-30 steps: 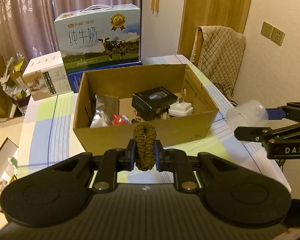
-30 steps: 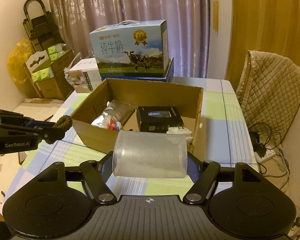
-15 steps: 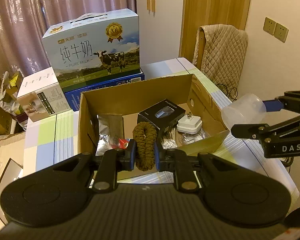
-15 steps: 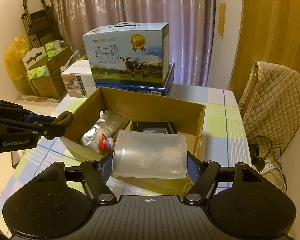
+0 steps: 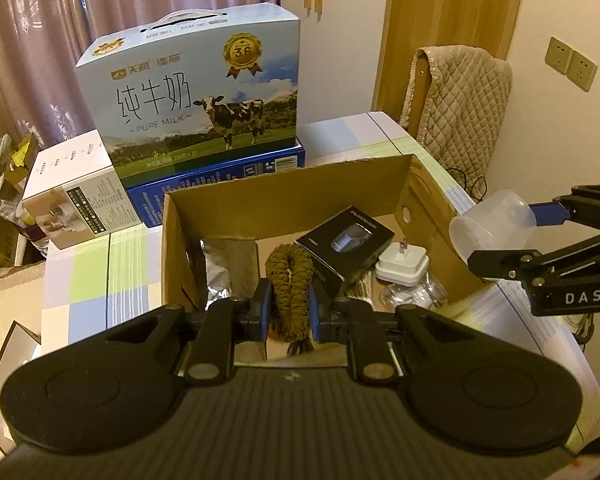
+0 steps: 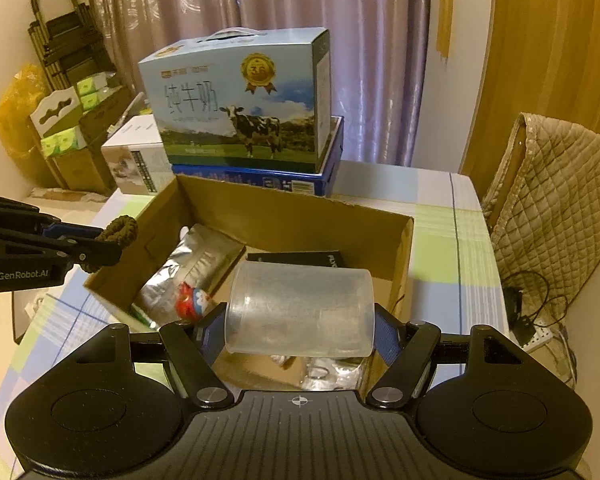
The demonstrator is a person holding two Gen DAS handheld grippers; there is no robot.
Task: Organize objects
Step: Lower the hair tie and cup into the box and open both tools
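Braided cord (image 5: pixel 291 284) sits pinched in the left gripper (image 5: pixel 290 308) above the cardboard box (image 5: pixel 284 184); the right gripper (image 6: pixel 300 330) clamps a clear plastic cup (image 6: pixel 300 308) near the box's right wall. Best lower each over bare floor, clear of the black case (image 5: pixel 344 240), before letting go.

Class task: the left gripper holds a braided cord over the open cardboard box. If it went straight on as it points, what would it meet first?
Probably the black product box inside the cardboard box, just beyond the braided cord in the left gripper; depth is unclear.
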